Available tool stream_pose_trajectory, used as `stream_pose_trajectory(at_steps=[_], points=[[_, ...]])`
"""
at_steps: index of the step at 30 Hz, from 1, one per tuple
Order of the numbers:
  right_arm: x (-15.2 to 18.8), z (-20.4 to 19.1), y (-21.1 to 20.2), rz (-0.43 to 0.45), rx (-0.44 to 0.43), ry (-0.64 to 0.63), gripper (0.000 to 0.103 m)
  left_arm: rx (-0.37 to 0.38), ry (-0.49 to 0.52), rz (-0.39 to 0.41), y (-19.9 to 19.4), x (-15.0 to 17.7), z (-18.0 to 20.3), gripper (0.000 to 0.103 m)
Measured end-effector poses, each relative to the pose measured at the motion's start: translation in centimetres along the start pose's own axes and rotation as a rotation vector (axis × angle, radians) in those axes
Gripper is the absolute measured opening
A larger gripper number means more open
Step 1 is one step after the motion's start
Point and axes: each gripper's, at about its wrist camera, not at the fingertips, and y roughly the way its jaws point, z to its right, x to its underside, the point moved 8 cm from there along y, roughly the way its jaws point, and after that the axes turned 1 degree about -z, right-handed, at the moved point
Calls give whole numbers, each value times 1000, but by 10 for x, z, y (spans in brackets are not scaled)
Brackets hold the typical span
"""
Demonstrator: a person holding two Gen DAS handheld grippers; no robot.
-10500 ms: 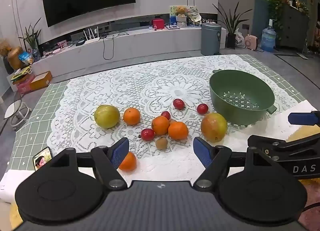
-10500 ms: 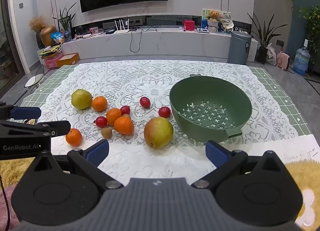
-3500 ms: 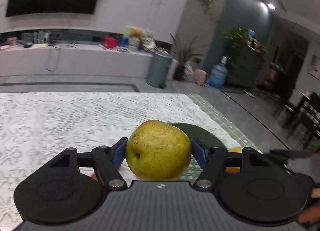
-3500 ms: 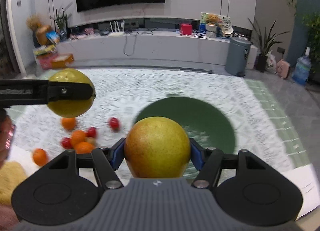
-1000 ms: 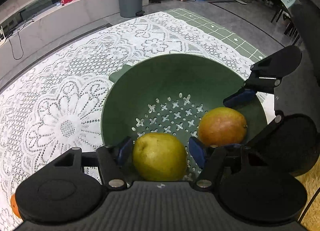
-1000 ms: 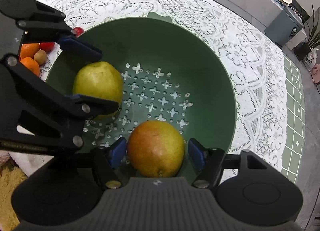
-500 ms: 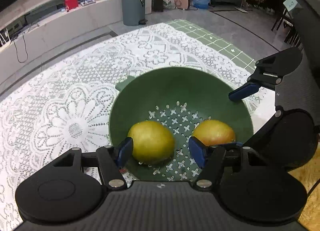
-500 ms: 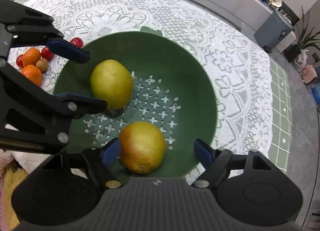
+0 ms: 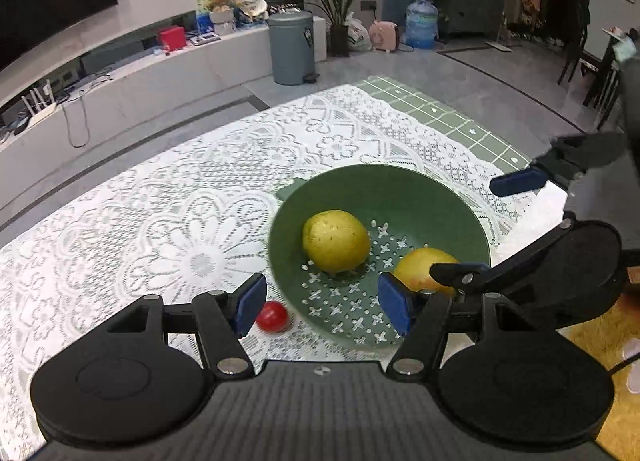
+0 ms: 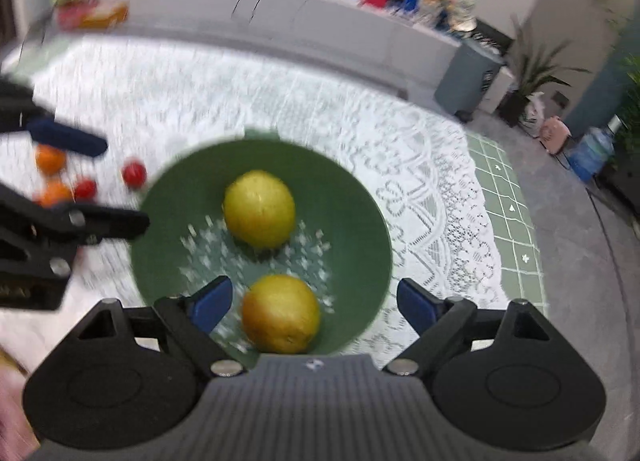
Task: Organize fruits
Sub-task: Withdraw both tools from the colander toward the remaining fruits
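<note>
Two large fruits lie in the green colander [image 9: 460, 213] in the left wrist view: a yellow-green pear [image 9: 335, 240] near its middle and an orange-yellow mango [image 9: 416, 265] toward its right wall, partly hidden by a finger of the right gripper [image 9: 480, 229]. The left gripper [image 9: 322, 303] hangs above the colander's near rim with its jaws spread and nothing between the pads. A small red fruit [image 9: 273, 315] sits on the lace tablecloth [image 9: 168, 221] just outside the colander.

From the right wrist, blurred, the right gripper [image 10: 316, 305] is released and its jaws are opening; the mango [image 10: 281, 314] rests below them, untouched, beside the pear [image 10: 259, 208]. Oranges [image 10: 51, 159] and red fruits [image 10: 134, 174] remain on the cloth, left of the colander [image 10: 360, 221].
</note>
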Motion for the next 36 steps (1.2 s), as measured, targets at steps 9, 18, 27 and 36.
stream_pose_trajectory(at_steps=[9,18,27,36], points=[[18,-32,-10,86,-70,213,86,-38,-121,61,-40,15,-22,75],[33,-59,-38,206,-80,253,87,-94,-335,143,-80,49,-52,75],[49,-96,-43,234,-159,227,87,-89,-436,185,-113,84,-56,76],[58,-117,-47,265,-180,139,86,-139,-439,154,-111,114,-75,76]])
